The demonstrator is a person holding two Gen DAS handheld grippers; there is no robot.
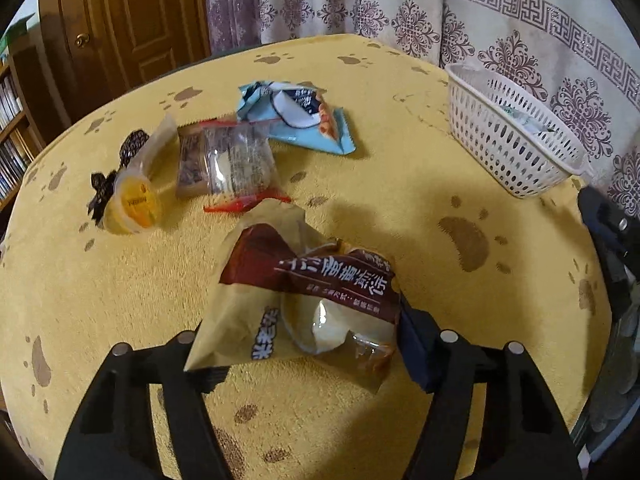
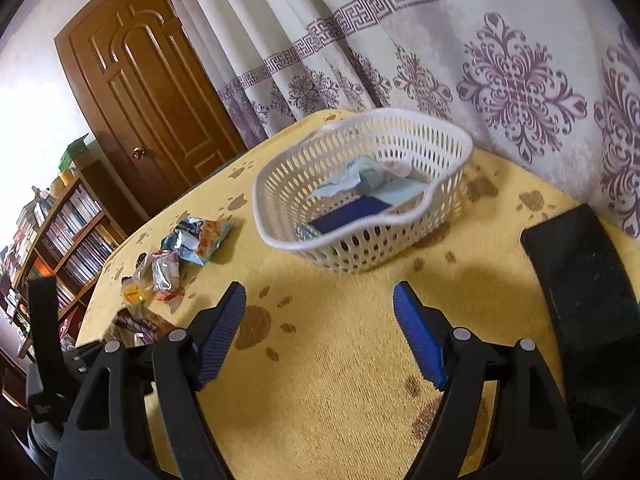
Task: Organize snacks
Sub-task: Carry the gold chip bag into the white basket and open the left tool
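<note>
Four snack packets show on the yellow desk (image 1: 400, 184): a brown-and-tan packet (image 1: 304, 304) with a clear window sits between the left gripper (image 1: 304, 356) fingers, pads pressing its sides; a jelly cup (image 1: 136, 204), a clear packet (image 1: 228, 164) and a blue packet (image 1: 296, 116) lie beyond. One white basket (image 2: 360, 240) holds packets. The right gripper (image 2: 320, 336) gapes empty

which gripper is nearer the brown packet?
Left. The left gripper has the brown packet between its fingers, closed on it. The right gripper is open and empty over bare tablecloth, with the packet off to its left.
</note>
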